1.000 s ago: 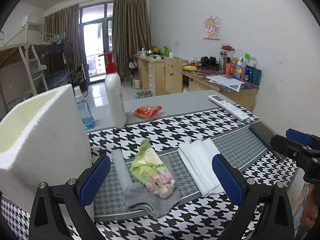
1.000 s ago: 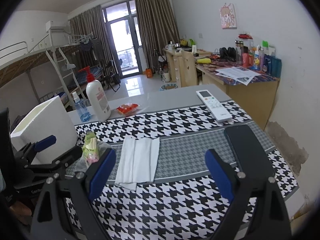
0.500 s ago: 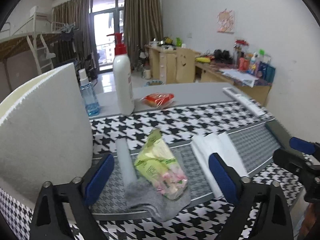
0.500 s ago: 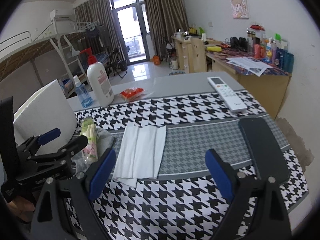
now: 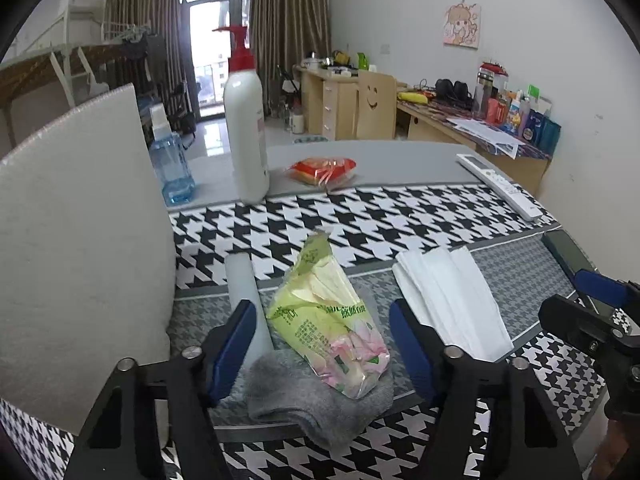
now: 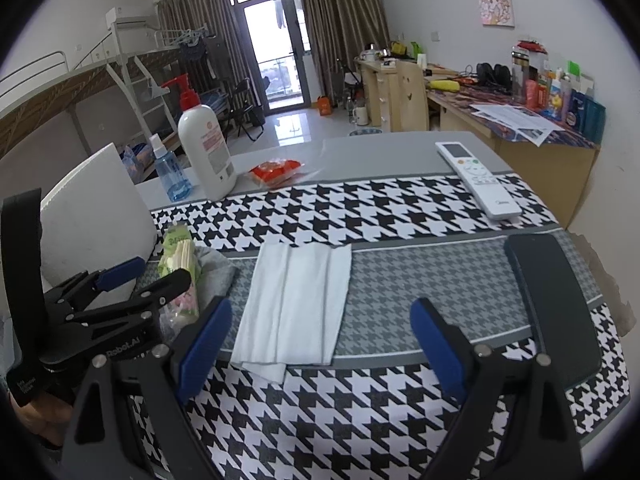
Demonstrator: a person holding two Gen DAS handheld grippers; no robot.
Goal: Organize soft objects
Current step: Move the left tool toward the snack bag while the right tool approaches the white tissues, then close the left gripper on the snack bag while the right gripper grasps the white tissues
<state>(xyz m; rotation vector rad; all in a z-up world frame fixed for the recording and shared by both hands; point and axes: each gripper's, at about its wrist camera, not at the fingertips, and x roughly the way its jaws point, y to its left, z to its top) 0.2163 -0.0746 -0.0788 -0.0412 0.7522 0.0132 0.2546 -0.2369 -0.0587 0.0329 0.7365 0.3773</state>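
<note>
Two tools hover over the table (image 5: 400, 152): the left tool (image 5: 322, 344) is closing around the tissue pack (image 5: 326, 320), pads not touching; it lies on a grey sock (image 5: 320, 404), long axis pointing away. The right tool (image 6: 322, 344) stands released

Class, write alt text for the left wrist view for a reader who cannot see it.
The left gripper, its jaws closing, frames a green tissue pack lying on a grey sock, without touching it yet. A folded white cloth lies to the right on the houndstooth tablecloth, a white foam box to the left.
</note>
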